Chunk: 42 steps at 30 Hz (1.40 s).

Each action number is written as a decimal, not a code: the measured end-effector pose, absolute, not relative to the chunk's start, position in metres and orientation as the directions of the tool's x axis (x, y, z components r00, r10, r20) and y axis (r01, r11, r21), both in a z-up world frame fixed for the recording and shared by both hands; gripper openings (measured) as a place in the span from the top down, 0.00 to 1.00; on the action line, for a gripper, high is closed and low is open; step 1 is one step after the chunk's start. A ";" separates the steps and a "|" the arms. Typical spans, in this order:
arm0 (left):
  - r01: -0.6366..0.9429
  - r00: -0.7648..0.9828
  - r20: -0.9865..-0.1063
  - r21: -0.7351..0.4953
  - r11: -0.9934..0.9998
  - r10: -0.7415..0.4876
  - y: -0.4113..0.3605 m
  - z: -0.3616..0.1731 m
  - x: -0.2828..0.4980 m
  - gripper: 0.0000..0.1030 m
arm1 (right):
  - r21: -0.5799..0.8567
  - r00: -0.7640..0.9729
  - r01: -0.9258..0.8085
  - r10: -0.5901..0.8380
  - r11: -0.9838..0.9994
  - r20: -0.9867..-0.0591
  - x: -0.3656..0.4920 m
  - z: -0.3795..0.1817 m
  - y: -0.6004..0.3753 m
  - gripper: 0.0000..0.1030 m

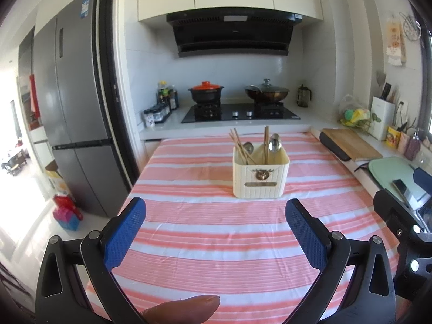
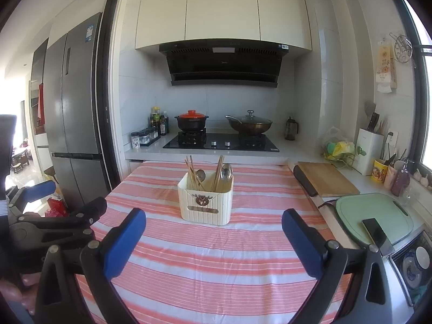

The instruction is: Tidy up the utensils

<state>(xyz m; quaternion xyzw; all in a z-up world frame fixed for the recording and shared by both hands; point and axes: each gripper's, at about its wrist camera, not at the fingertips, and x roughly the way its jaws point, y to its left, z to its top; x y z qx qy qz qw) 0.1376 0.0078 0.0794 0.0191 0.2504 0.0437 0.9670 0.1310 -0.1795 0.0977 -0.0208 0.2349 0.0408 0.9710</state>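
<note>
Nearest, the left gripper (image 1: 216, 210) and right gripper (image 2: 213, 221) are held spread wide and empty, short of the cream utensil holder (image 1: 260, 179). Chopsticks (image 1: 266, 143) and spoons (image 1: 274, 143) are stood inside the holder, centred on the striped tablecloth (image 1: 216, 243); beyond the holder, the stove (image 1: 240, 113) is seen.

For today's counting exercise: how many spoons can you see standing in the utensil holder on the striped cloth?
2. One smaller spoon stands in the left side of the cream holder beside the leaning chopsticks; a larger spoon stands on the right. Others could be hidden lower inside.
</note>
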 end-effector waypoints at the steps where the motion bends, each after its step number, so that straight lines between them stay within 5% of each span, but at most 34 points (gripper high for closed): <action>1: -0.078 0.871 -0.482 0.061 0.995 0.097 0.008 0.079 0.138 0.00 | -0.024 0.887 -0.084 0.064 0.996 -0.458 0.131 0.098 -0.180 0.01; 42: -0.114 0.871 -0.475 0.055 0.992 0.126 0.012 0.072 0.140 0.00 | -0.044 0.874 -0.078 0.047 0.996 -0.483 0.137 0.088 -0.181 0.01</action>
